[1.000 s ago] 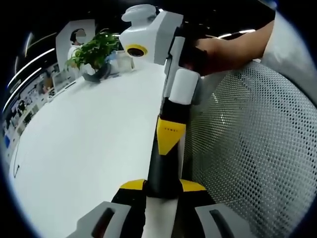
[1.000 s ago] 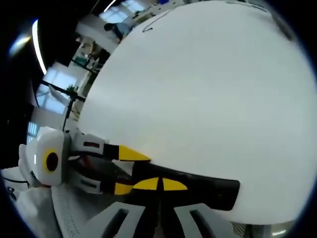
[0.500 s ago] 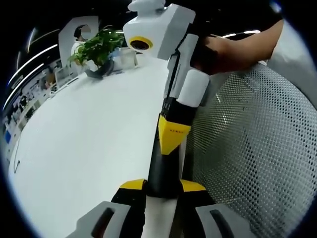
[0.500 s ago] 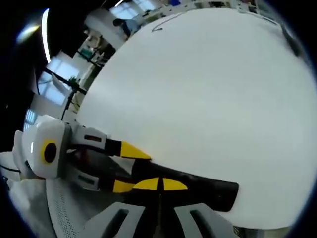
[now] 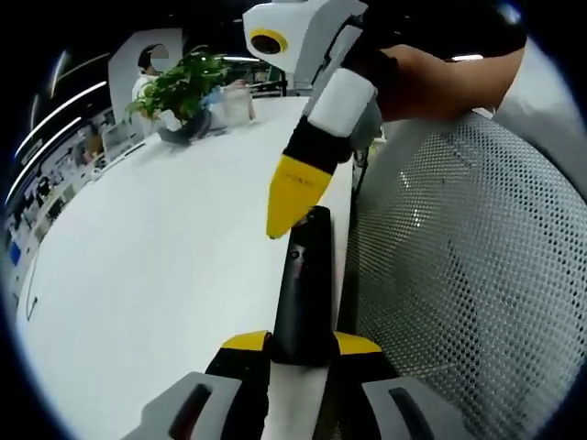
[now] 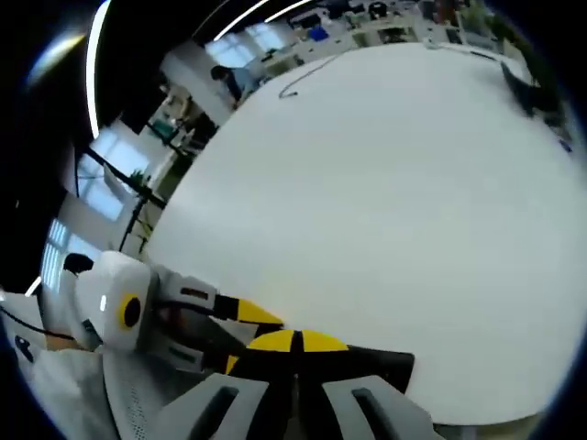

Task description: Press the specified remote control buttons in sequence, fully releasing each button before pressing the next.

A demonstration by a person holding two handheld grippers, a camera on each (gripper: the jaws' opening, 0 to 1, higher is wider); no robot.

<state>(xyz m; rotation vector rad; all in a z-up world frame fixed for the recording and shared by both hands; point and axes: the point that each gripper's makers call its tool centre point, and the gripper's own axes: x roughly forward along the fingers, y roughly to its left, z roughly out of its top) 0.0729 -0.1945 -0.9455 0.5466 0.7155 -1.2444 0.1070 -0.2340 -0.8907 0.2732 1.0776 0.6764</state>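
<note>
Since half a second ago, in the left gripper view, the right gripper point(image 5: 292, 197) has lifted off the remote point(image 5: 304, 284), its yellow tip now just above the far end. The left gripper point(image 5: 303, 348) pinches the remote's near end, jaws closed on it. The remote lies along the white surface point(image 5: 156, 266) edge, with a mesh chair point(image 5: 459, 275) just beside it. A plant point(image 5: 179, 92) stands well off.

In the right gripper view, the right gripper point(image 6: 295, 344) has its jaws pressed together, tips meeting above the remote point(image 6: 367, 365). The left gripper point(image 6: 183, 316) enters from the left.

For the next press, come straight down on one button, then lift fully clear. Open surface lies ahead; the edge is close.
</note>
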